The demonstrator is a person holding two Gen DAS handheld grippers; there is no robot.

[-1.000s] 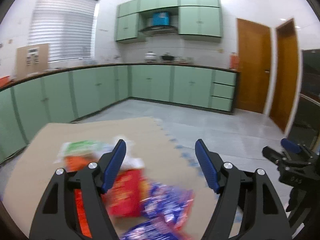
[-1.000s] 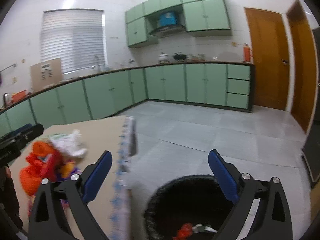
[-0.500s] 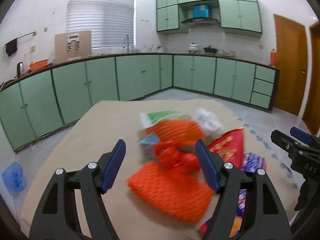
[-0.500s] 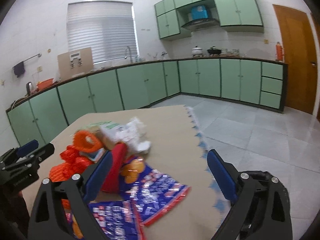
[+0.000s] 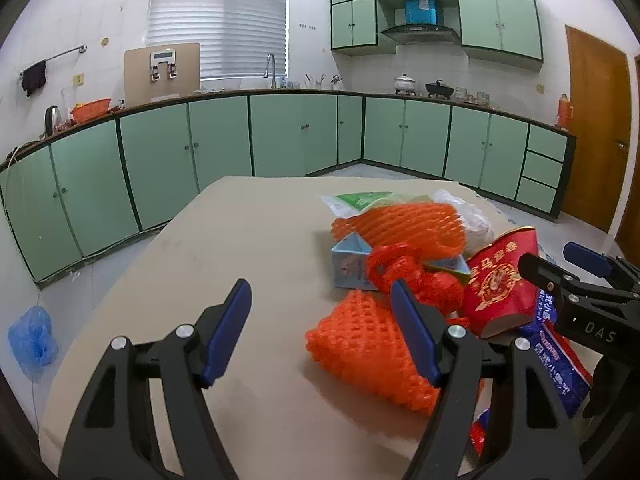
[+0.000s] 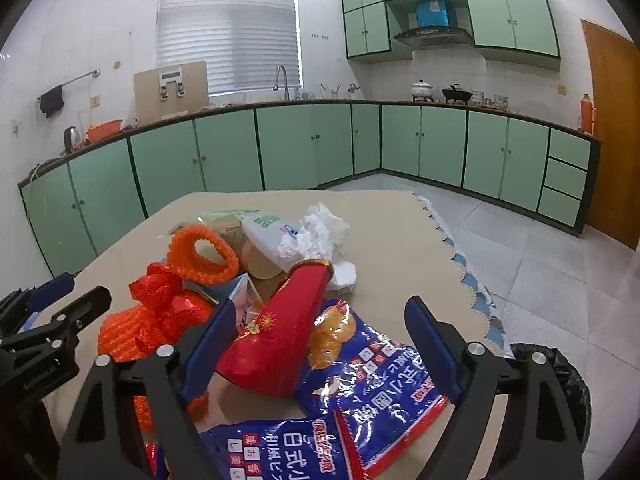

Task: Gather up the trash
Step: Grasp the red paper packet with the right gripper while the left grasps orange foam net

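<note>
I held both tongs low over the table (image 5: 224,240), which carried the pile of trash. The left gripper (image 5: 320,322) stood with its jaws apart and nothing between the pads — bare tabletop showed through the gap. In the left wrist view, the orange foam net (image 5: 360,352) lay at about 3 o'clock of that gap, partly behind the right-hand finger (image 5: 416,340); whether it touched that finger I could not tell. Beyond it, toward 1 o'clock, sat a second orange net (image 5: 404,226), a small light-blue carton (image 5: 348,264) and the red paper cup (image 5: 500,284) lying on its side. The right gripper (image 6: 316,344) was also open; its jaws had just been closing somewhat, and the pads pressed on nothing. In the right wrist view, the red paper cup (image 6: 280,336) and a blue snack bag (image 6: 376,384) lay in the gap between its fingers. Crumpled white paper (image 6: 316,232) rested at 12 o'clock of that gripper, and a black-lined bin (image 6: 576,384) showed at 4 o'clock, off the table edge.
</note>
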